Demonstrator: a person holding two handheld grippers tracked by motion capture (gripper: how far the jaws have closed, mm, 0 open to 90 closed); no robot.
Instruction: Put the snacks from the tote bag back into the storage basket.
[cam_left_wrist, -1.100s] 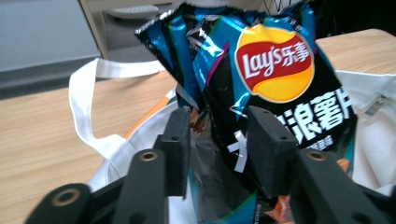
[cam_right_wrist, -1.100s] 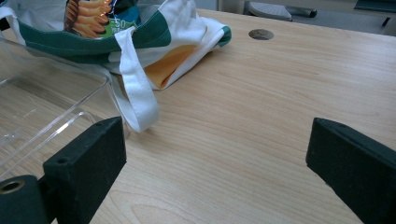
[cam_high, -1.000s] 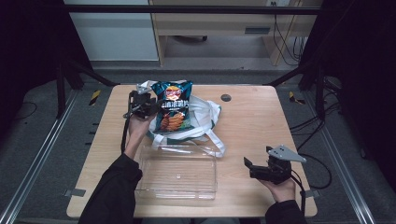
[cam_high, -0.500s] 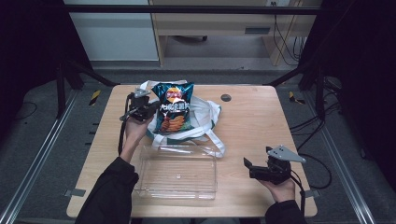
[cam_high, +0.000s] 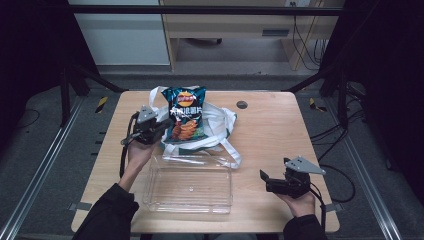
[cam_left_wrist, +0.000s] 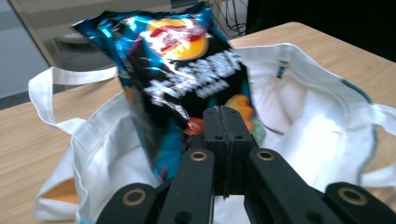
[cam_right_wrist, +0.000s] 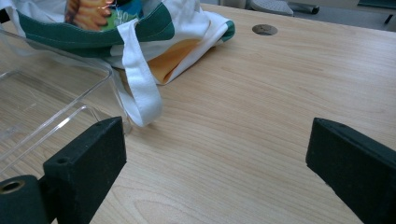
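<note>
Pinched by its edge in the clenched left claw (cam_high: 159, 131), the glossy blue crisp packet (cam_high: 185, 114) has been drawn half clear of the white cloth tote bag (cam_high: 217, 120), while the right claw (cam_high: 263, 176) is held agape above the worktop (cam_high: 280, 125).

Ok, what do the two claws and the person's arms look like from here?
Both are black handheld units. The left claw has flat black jaws on linked arms with brass-ringed pivots, a grey three-cornered plate on top and a black cable trailing down. The right claw has blocky black jaws, the same grey plate and a black cable looping behind it. The person wears dark long sleeves.
</note>
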